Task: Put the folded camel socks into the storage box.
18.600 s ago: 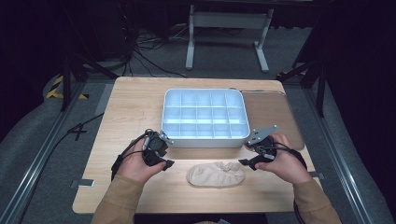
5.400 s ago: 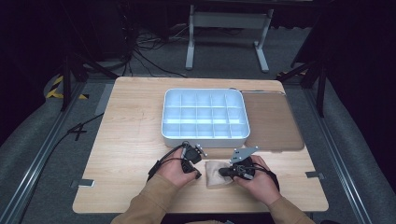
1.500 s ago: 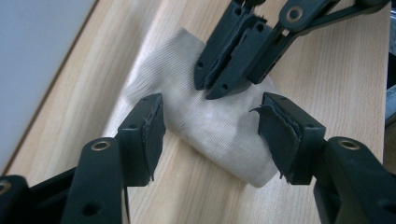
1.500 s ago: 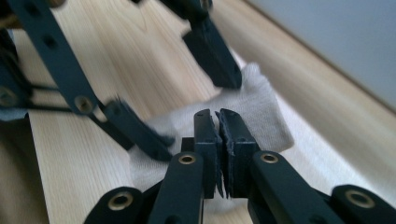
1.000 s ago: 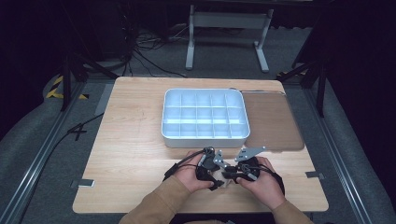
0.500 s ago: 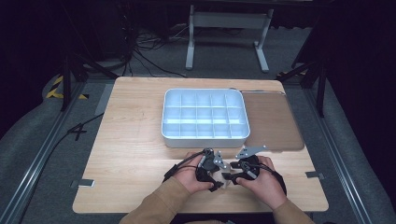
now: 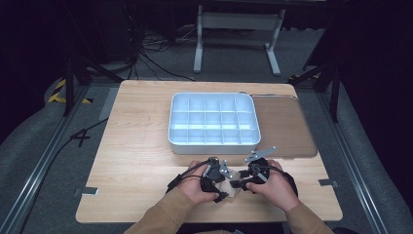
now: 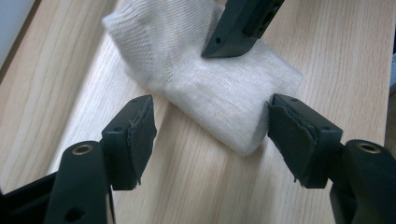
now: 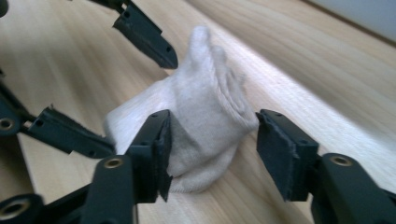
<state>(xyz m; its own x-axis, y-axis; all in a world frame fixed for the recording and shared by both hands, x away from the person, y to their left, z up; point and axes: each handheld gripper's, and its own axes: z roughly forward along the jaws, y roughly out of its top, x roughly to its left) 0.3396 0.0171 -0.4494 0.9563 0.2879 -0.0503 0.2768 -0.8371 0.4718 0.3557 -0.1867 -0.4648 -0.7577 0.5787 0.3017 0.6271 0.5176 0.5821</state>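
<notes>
Folded beige sock (image 8: 205,88) lay on wooden table (image 8: 327,51), bundled up pretty thick. Left gripper (image 8: 210,140) had jaws spread wide, one either side of sock's near end, right pad just about at sock's corner, left pad apart from it. Tip of other gripper's jaw (image 8: 236,32) came down from top, resting on sock. Pale strip of something at top left corner, couldn't tell what.

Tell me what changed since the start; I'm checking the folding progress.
The sock, first flat, is now a folded bundle. Both hands came together over it. The right gripper has just been opening, the sock between its jaws; the left gripper is open. The tray stayed put.
</notes>
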